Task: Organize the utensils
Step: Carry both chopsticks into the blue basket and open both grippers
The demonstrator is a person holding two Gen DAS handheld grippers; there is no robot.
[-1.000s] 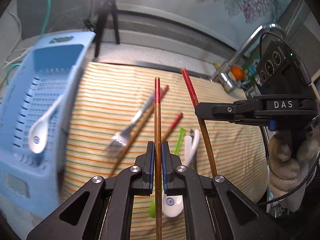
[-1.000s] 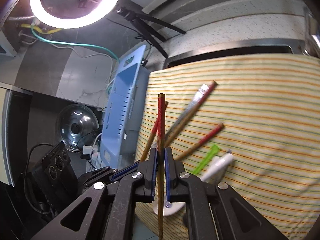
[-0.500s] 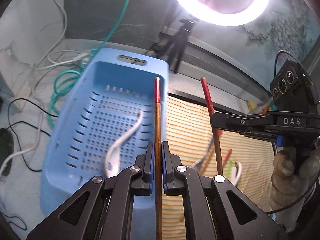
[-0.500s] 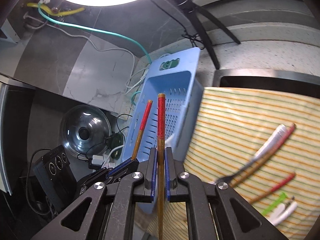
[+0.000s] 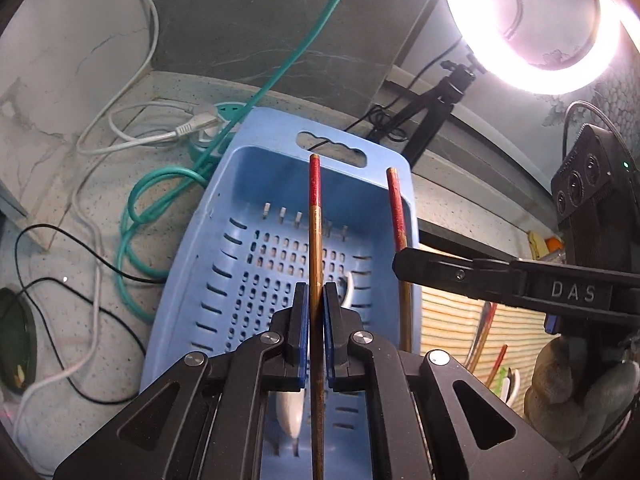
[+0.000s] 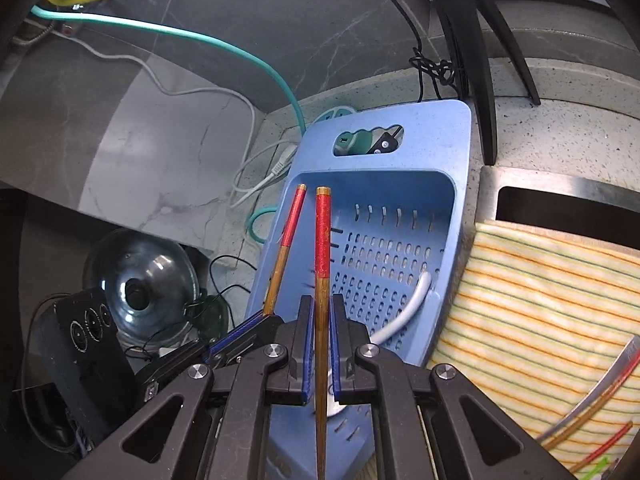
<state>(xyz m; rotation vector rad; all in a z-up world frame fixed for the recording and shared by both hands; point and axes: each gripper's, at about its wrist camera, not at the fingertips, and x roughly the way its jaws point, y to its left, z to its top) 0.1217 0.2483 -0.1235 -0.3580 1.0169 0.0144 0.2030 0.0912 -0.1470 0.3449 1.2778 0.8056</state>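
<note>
Chopsticks: my left gripper (image 5: 316,332) is clamped on one chopstick (image 5: 315,216), my right gripper (image 6: 321,344) on the other chopstick (image 6: 322,232). Both red tips sit over the blue basket (image 6: 452,152), which holds a white spoon (image 6: 404,312).

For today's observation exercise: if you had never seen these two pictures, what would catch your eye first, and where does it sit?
Two red-topped chopsticks stand out: the left gripper is shut on one chopstick, the right gripper on the other chopstick, both poised over the blue basket. A white spoon lies in the basket. In the left wrist view, a glaring ring light fills the upper right corner.
</note>
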